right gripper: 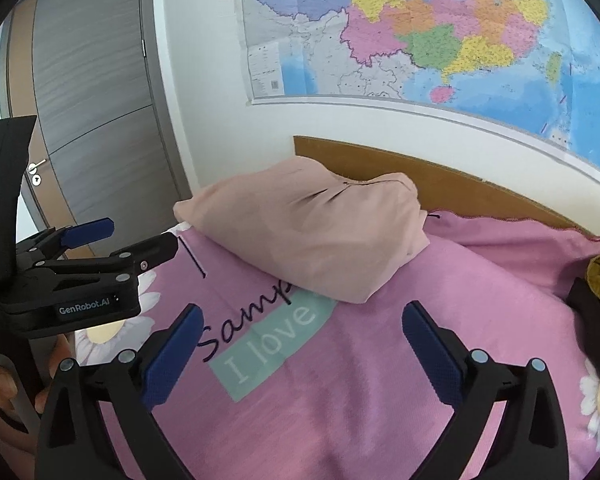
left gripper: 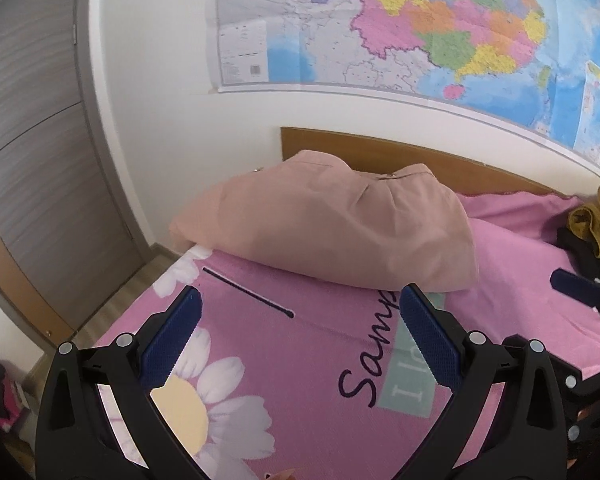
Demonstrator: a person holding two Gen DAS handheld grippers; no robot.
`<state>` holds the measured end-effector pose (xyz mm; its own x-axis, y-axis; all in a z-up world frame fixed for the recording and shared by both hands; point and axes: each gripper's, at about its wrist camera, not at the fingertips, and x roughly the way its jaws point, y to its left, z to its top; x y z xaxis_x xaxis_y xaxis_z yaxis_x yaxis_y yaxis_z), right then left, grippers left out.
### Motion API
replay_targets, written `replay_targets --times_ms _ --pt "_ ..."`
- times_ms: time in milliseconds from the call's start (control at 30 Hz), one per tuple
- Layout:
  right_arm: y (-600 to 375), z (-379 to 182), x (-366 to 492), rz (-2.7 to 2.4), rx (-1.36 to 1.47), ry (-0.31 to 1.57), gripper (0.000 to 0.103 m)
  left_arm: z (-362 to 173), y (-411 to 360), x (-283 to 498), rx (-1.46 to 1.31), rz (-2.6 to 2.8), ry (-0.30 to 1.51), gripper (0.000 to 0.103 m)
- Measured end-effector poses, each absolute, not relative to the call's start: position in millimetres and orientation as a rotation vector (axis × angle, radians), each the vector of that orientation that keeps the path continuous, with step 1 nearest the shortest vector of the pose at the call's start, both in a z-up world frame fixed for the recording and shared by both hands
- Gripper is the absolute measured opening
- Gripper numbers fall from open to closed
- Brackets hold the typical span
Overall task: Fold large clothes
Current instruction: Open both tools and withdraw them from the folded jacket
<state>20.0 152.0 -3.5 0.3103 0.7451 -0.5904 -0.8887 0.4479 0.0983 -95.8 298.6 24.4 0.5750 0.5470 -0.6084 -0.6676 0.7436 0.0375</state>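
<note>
A pale pink folded garment (left gripper: 332, 224) lies in a thick bundle at the head of the bed, on the pink bedspread (left gripper: 300, 352); it also shows in the right wrist view (right gripper: 312, 232). My left gripper (left gripper: 298, 300) is open and empty, hovering above the bedspread a short way in front of the bundle. My right gripper (right gripper: 300, 316) is open and empty too, just short of the bundle's near edge. The left gripper's body (right gripper: 80, 280) shows at the left of the right wrist view, also open.
A wooden headboard (right gripper: 440, 176) and a wall map (right gripper: 420, 32) stand behind the bed. A heap of mustard and dark clothes (left gripper: 592, 232) lies at the bed's right edge. A grey door (right gripper: 92, 120) is at the left, past the bed's edge.
</note>
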Motion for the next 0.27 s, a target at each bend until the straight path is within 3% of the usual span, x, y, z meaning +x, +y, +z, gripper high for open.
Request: replay_targets --times_ms 267 --pt "133 -8 13 1.067 -0.263 0.623 0.097 14 284 -91 -0.256 0.653 0.672 0.098"
